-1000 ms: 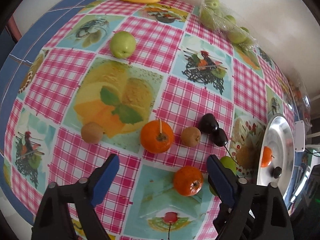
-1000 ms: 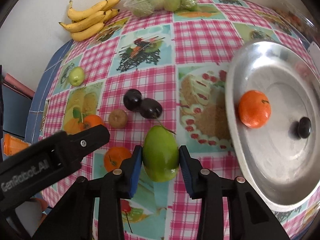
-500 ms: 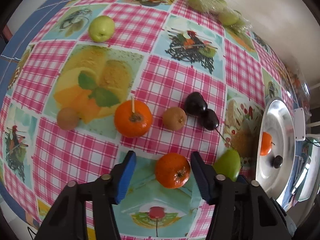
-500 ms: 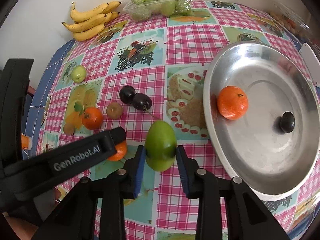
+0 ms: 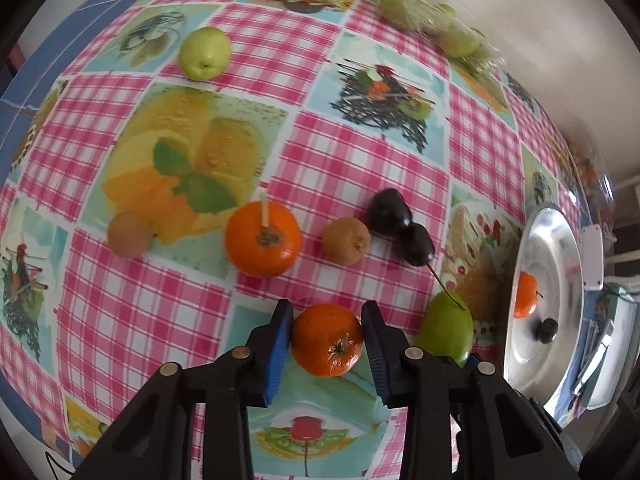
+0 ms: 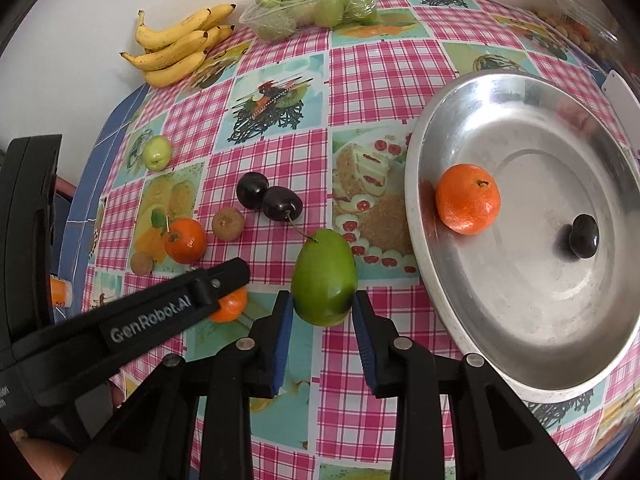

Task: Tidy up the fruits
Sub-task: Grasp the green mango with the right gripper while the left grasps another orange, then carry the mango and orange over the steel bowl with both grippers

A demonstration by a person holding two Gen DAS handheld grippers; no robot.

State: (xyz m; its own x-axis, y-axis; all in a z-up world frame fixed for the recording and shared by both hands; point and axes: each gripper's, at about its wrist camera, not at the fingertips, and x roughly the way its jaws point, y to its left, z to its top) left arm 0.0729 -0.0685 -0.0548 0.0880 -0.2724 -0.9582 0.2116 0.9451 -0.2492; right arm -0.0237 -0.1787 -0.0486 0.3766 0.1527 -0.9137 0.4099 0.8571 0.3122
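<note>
left gripper (image 5: 326,340) is closing, its pads touching a tangerine (image 5: 327,339) left of the metal dish (image 6: 520,320). right gripper (image 6: 320,320) is clamping a green mango (image 6: 323,278) beside that dish's rim.

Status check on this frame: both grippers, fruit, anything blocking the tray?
Left gripper closing around orange. Right gripper shut on green mango. Metal tray holds one orange, one plum. Mango's way to the tray looks clear.

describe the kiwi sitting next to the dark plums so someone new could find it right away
Start at the metal tray and look left across the checked tablecloth to the two dark plums. The kiwi lies just left of them, apart from the stemmed orange; it is small, brown and fuzzy.
</note>
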